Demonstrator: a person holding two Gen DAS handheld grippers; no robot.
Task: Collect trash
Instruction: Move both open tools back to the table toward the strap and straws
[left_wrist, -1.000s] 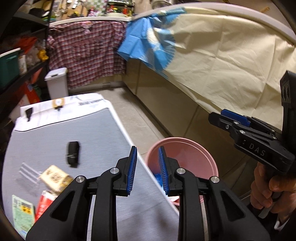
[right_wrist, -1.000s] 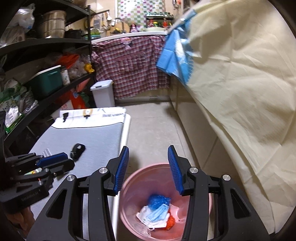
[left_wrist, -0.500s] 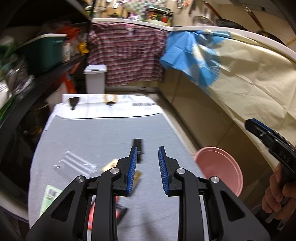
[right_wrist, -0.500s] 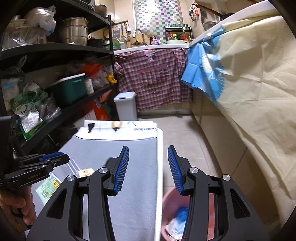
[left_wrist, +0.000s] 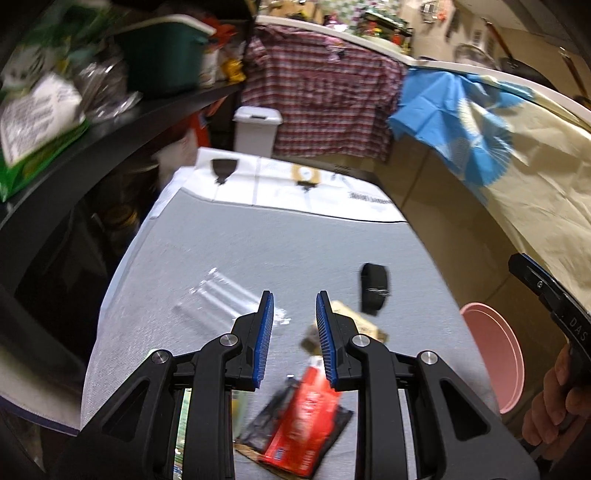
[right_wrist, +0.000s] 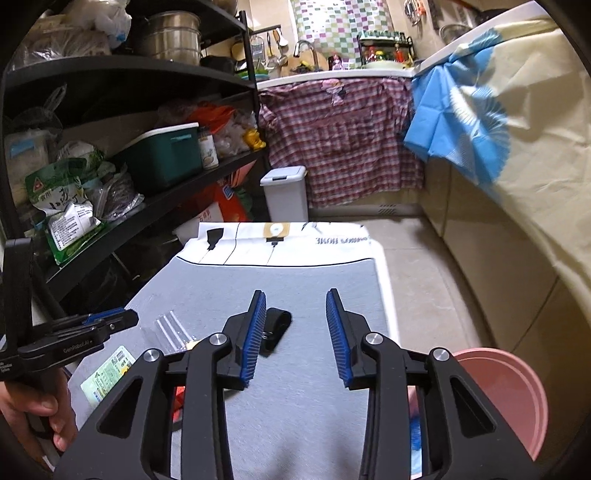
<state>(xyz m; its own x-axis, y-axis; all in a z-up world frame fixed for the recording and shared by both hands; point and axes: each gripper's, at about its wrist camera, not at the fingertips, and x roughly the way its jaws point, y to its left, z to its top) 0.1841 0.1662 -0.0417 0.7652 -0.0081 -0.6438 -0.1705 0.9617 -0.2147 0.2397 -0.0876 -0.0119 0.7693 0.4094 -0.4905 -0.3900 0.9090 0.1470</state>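
Trash lies on the grey-covered table (left_wrist: 295, 251): a red wrapper (left_wrist: 306, 424), a small tan box (left_wrist: 365, 325), a black clip-like piece (left_wrist: 375, 288) and a clear plastic wrapper (left_wrist: 221, 295). My left gripper (left_wrist: 294, 332) hangs above the red wrapper and the tan box, open with a narrow gap and nothing in it. My right gripper (right_wrist: 295, 332) is over the table, just right of the black piece (right_wrist: 277, 325); its jaws are closing with nothing between them. A green-labelled packet (right_wrist: 107, 373) lies at the near left. The pink bin (right_wrist: 509, 387) stands beside the table's right edge.
Black shelves (right_wrist: 147, 206) packed with bags and a green box line the left side. A white pedal bin (right_wrist: 284, 192) stands beyond the table's far end. A cream sheet (left_wrist: 535, 177) covers the cabinets on the right, with bare floor (right_wrist: 417, 273) between them and the table.
Both grippers have swung left from above the pink bin to over the table's trash. The right jaws have narrowed. The left jaws keep the same gap.
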